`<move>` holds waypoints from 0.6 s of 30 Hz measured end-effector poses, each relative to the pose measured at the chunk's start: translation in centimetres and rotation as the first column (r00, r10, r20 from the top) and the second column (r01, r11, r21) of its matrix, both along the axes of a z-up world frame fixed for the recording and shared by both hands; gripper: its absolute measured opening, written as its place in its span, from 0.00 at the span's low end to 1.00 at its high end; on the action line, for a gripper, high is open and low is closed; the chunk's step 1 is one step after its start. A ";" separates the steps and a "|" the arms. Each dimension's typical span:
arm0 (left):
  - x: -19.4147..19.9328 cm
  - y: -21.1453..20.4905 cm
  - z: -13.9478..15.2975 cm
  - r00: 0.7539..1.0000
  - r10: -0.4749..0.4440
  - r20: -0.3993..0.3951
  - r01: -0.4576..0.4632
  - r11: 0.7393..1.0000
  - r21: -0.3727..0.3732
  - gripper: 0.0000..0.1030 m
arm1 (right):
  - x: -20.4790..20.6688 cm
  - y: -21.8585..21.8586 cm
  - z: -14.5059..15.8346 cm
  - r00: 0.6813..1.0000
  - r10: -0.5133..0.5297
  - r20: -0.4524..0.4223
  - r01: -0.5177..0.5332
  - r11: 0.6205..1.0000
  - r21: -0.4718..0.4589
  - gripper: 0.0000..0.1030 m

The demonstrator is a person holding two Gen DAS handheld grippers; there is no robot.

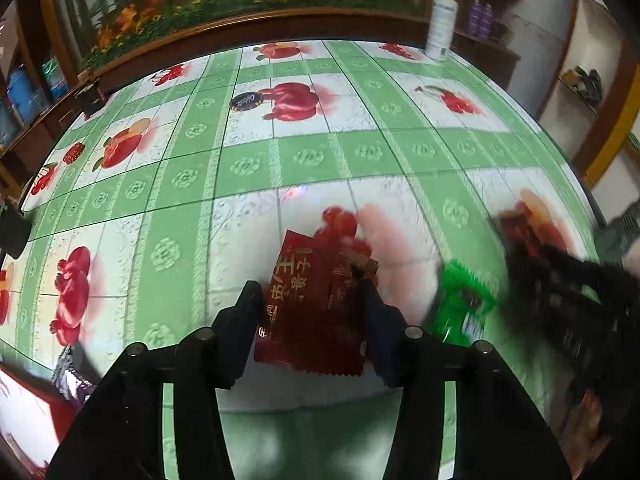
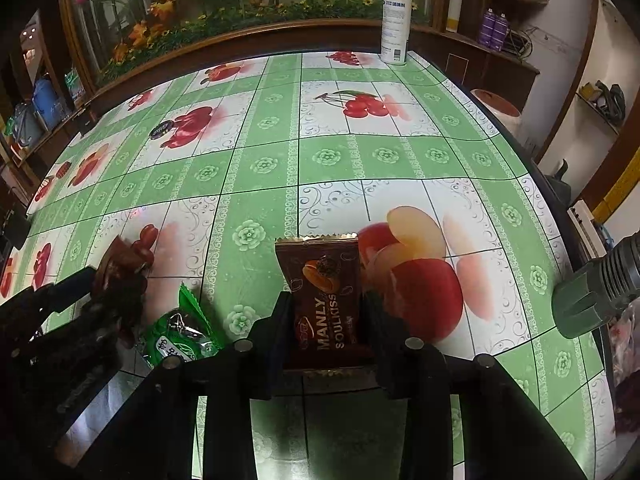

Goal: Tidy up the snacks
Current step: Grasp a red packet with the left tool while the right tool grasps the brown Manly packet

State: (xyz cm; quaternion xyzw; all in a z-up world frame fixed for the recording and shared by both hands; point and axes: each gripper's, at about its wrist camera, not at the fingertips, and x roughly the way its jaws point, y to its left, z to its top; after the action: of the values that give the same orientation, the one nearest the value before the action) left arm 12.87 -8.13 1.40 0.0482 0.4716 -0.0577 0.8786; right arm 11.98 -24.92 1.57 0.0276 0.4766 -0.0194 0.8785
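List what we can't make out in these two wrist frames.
- Left wrist: right hand-held gripper and its packet are motion-blurred.
- Left wrist: green snack packet label is blurred.
- Right wrist: brown Manly Soulkiss packet bottom is hidden by the fingers.
- Both: round dark item is too small.

tablecloth (image 2: 264,168): green fruit print, under fingers | spray bottle (image 2: 395,20): upright, far ahead-right | dark round lid (image 1: 245,101): well ahead-left

You see a worktop (image 2: 340,160) checked green and white with red fruit prints, a dark red packet (image 1: 316,308) lettered gold, a brown packet (image 2: 326,300), a green packet (image 2: 180,336).
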 end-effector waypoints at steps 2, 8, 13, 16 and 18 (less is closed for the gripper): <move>-0.9 0.7 0.0 1.000 -0.009 0.009 0.009 1.000 0.020 0.43 | 0.0 -0.3 0.0 1.000 0.000 -0.001 0.000 1.000 0.018 0.34; -5.5 3.3 0.5 0.999 0.000 0.043 -0.002 0.998 0.058 0.42 | -0.3 -1.7 0.8 1.000 -0.009 0.023 0.006 0.992 0.126 0.34; -10.6 4.9 2.2 0.989 0.003 0.150 -0.018 0.995 0.103 0.42 | -0.9 -1.4 2.0 0.996 0.031 0.084 -0.049 0.972 0.229 0.34; -12.9 5.5 3.4 0.974 0.010 0.225 -0.044 0.988 0.145 0.42 | -1.3 -1.0 2.5 0.991 0.066 0.114 -0.099 0.947 0.306 0.34; -14.2 5.8 4.3 0.963 0.009 0.271 -0.056 0.985 0.164 0.42 | -1.6 -0.6 2.7 0.987 0.082 0.135 -0.122 0.938 0.325 0.34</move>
State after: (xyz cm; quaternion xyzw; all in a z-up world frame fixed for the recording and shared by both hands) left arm -1.32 -2.31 5.68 0.1227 0.3519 0.0043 0.9280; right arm 10.40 -25.54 4.31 0.1517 0.4203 0.1086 0.8880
